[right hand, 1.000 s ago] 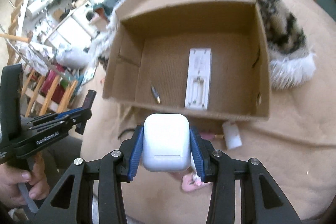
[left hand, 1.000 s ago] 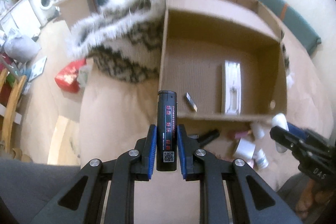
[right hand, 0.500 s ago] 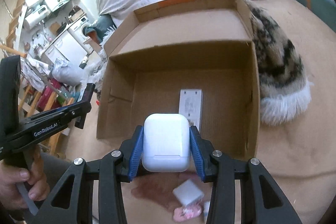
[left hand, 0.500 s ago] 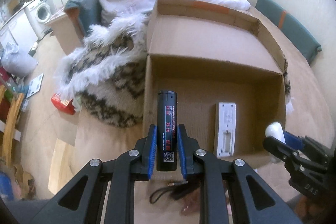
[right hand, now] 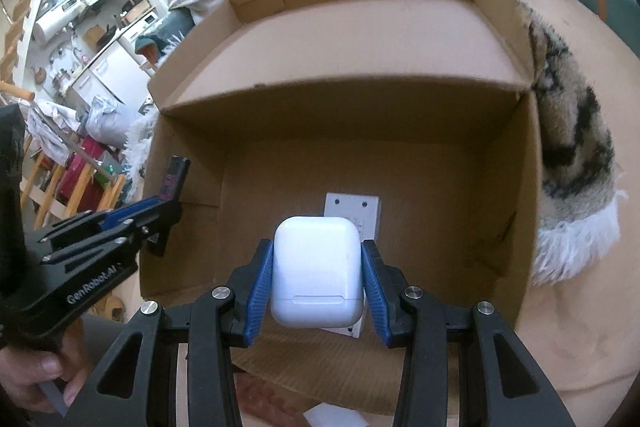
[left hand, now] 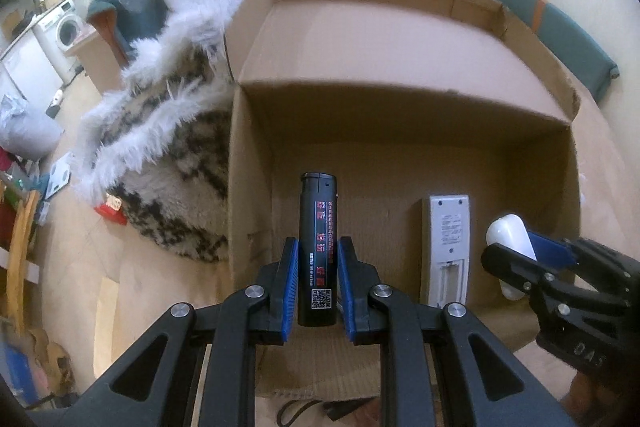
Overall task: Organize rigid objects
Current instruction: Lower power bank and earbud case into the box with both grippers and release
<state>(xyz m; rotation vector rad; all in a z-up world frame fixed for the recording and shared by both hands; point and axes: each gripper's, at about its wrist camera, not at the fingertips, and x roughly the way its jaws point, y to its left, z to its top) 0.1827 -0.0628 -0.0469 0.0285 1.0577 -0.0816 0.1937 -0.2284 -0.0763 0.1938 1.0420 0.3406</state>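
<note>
Both grippers (over box [left hand: 400,155]) clamp items: lighter [left hand: 319,247], earbud case [right hand: 318,273].

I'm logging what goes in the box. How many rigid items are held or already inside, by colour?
Black: 1, the black rectangular lighter in the left tool.
White: 2, the white earbud case in the right tool; the white remote in the cardboard box.
Total: 3.

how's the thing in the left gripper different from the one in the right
The black lighter is tall and slim with red print and a QR code; the white earbud case is squat, rounded and plain. The lighter stands well above the left gripper, while the case barely tops the right gripper. Both are rigid, clamped between blue fingers and held over the open cardboard box.
</note>
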